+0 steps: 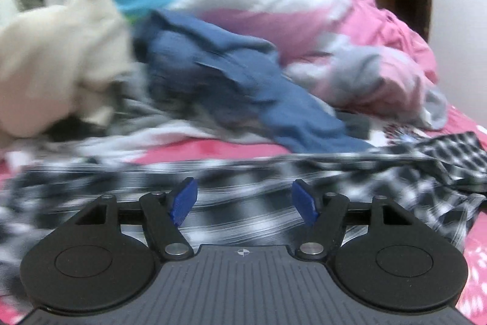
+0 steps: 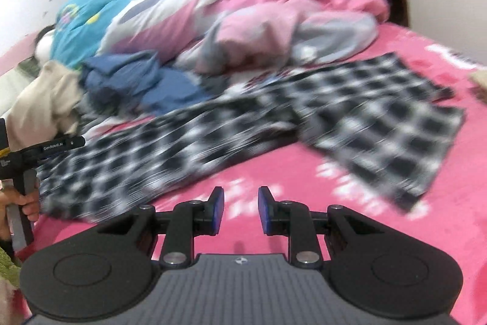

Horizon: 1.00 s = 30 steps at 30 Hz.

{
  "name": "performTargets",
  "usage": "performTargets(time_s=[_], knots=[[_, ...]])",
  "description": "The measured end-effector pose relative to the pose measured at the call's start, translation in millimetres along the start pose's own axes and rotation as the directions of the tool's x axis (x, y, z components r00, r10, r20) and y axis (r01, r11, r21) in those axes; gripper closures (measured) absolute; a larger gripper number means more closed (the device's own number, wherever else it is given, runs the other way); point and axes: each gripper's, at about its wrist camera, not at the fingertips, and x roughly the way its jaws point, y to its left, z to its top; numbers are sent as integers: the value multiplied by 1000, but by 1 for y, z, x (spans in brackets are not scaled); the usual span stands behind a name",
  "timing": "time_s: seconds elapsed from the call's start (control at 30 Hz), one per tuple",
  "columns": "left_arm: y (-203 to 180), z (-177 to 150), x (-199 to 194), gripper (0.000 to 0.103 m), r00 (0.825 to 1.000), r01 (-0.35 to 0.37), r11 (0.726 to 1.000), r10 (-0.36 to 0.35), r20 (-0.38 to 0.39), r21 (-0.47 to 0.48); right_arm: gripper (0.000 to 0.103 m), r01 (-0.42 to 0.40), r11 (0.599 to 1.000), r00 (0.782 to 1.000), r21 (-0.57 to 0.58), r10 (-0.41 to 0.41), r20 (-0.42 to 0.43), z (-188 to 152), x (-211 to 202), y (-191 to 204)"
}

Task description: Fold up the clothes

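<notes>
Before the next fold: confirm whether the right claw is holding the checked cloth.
No, the right claw is empty above the pink sheet.

My left black two-finger gripper with blue pads (image 1: 244, 201) points downward, jaws wide apart, nothing between them. My right black two-finger gripper with blue pads (image 2: 241, 210) points downward, jaws narrowly parted, empty. My left hand (image 2: 18, 207) grasps its handle.

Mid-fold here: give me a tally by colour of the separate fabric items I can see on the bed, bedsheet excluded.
Black-and-white checked: 1, the checked garment spread flat
Blue: 1, the crumpled blue garment
Beige: 1, the beige garment
Turquoise: 1, the turquoise cloth
Pink, white and grey: 1, the bunched quilt
Total: 5; blur may hide others in the heap.
</notes>
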Motion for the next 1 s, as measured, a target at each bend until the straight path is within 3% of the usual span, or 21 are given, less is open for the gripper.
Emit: performTargets(time_s=[0.2,0.33,0.47,0.53,0.63,0.7,0.73,0.77,0.8,1.0], knots=[[-14,-22,39,34,999,-22,1000,22,-26,14,77,126,988,992,-93,-125,10,9,10,-28],[0,-25,51,34,995,9,998,-15,-95,-60,74,174,964,985,-200,-172,32,20,28,-35],[3,-27,52,34,995,20,996,-28,-97,-86,72,142,951,990,-276,-139,30,33,54,-27],[1,-28,53,33,995,14,997,-21,-96,-74,64,120,937,993,-327,-118,24,35,69,-19],[2,-27,54,33,995,15,997,-23,-96,-75,63,142,905,989,-401,-149,14,31,96,-12],[3,-27,54,33,995,17,997,-25,-96,-79,65,183,869,979,-460,-204,5,27,114,-13],[3,-27,54,33,995,18,997,-26,-95,-80,71,202,849,974,-488,-229,5,25,121,-14],[3,-27,54,33,995,19,997,-26,-94,-81,91,211,835,971,-508,-238,13,24,123,-16],[3,-27,54,33,995,19,996,-26,-93,-83,100,231,822,967,-520,-253,30,26,123,-16],[3,-27,53,33,996,18,996,-26,-90,-88,100,388,752,922,-534,-306,238,74,107,-21]])
